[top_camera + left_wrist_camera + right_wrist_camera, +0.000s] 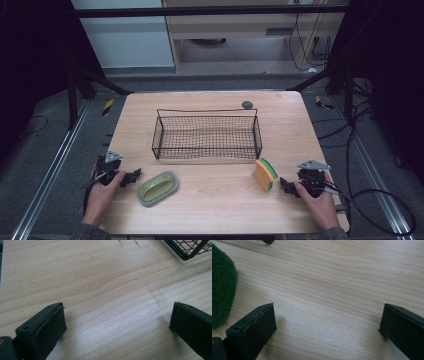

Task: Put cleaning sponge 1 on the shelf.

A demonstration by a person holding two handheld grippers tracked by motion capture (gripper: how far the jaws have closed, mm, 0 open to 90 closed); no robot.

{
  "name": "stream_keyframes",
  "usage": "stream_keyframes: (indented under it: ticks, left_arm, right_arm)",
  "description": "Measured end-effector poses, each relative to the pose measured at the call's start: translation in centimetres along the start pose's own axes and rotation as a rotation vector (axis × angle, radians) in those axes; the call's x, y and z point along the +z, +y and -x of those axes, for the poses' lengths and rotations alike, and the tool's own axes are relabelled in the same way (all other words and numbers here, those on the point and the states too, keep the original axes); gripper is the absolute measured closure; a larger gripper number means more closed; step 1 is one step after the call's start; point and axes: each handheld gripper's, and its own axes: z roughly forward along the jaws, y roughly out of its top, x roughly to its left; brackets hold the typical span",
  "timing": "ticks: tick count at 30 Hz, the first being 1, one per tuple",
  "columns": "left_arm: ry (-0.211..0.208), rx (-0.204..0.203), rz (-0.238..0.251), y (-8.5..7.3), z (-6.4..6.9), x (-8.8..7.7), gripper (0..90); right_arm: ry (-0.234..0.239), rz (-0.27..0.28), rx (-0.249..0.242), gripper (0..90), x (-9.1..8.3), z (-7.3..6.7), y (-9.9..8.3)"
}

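A black wire basket [207,135] stands empty at the middle of the wooden table [215,210]. In front of it to the left lies a grey dish with a yellow-green inside [158,188]. A yellow sponge with a green scouring face [264,174] stands on edge at the front right. My left gripper [134,177] rests on the table left of the dish, open, with bare wood between its jaws [117,322]. My right gripper [285,185] lies just right of the sponge, open over bare wood [329,320]; the sponge's green face [222,287] fills that view's left edge.
A small dark round disc [247,104] lies at the table's far edge behind the basket. A corner of the basket [190,248] shows at the top right of the left gripper view. Cables trail on the floor at the right, and metal rails run along both sides.
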Motion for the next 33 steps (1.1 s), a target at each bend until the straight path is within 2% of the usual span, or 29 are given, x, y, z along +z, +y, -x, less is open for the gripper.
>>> stream_keyframes:
  ticks: [5,7,9,10,11,13,14,15,16,22,23,24,28,29,32,33]
  left_arm:
    - [-0.025,0.011,-0.006,0.3,0.2,-0.6,2.8]
    - [-0.027,0.026,0.011,0.9,0.7,-1.6,3.0]
    - [-0.03,0.042,0.012,1.2,0.9,-1.9,3.2]
    - [-0.038,0.061,0.009,1.9,1.3,-2.6,3.4]
    - [-0.038,0.061,0.009,1.9,1.3,-2.6,3.5]
    - [-0.053,0.08,0.017,2.9,2.2,-3.8,3.7]
    - [-0.059,0.102,0.007,3.2,2.5,-4.2,3.9]
    - [-0.059,0.102,0.007,3.2,2.5,-4.2,4.0]
    - [-0.065,0.133,-0.01,3.6,3.1,-5.1,4.2]
    - [-0.101,0.183,-0.032,4.4,4.6,-7.3,5.6]
    - [-0.101,0.183,-0.032,4.4,4.6,-7.3,7.2]
    - [-0.109,0.206,-0.049,4.5,4.9,-7.7,8.3]
    - [-0.127,0.251,-0.105,5.0,5.5,-8.1,11.5]
    - [-0.127,0.251,-0.105,5.0,5.5,-8.1,12.6]
    - [-0.147,0.277,-0.128,5.6,6.0,-8.5,13.8]
    - [-0.163,0.291,-0.146,5.8,6.4,-8.6,17.3]
  right_arm:
    - [0.007,0.001,-0.007,0.5,0.0,0.0,0.0]
    - [0.008,0.002,-0.013,0.6,0.0,0.0,0.0]
    - [0.01,0.0,-0.008,0.6,0.0,0.0,0.0]
    - [0.007,0.001,-0.011,0.6,0.0,0.0,0.0]
    - [0.007,0.001,-0.011,0.6,0.0,0.0,0.0]
    - [0.007,0.001,-0.014,0.8,0.0,0.0,0.0]
    - [0.007,0.001,-0.013,0.8,0.0,0.0,0.0]
    - [0.007,0.001,-0.013,0.9,0.0,-0.1,0.0]
    - [0.006,0.0,-0.011,0.9,0.0,-0.1,-0.1]
    - [0.0,0.003,-0.017,1.2,0.0,-0.1,-0.1]
    - [0.0,0.003,-0.017,1.2,0.0,-0.1,-0.1]
    - [0.001,0.002,-0.014,1.2,-0.1,-0.1,-0.1]
    - [-0.002,0.004,-0.018,1.2,-0.1,-0.1,-0.1]
    - [-0.002,0.004,-0.018,1.2,-0.1,-0.1,-0.1]
    - [-0.002,0.004,-0.018,1.2,-0.1,-0.1,-0.1]
    - [-0.002,0.003,-0.017,1.2,-0.1,-0.1,-0.1]
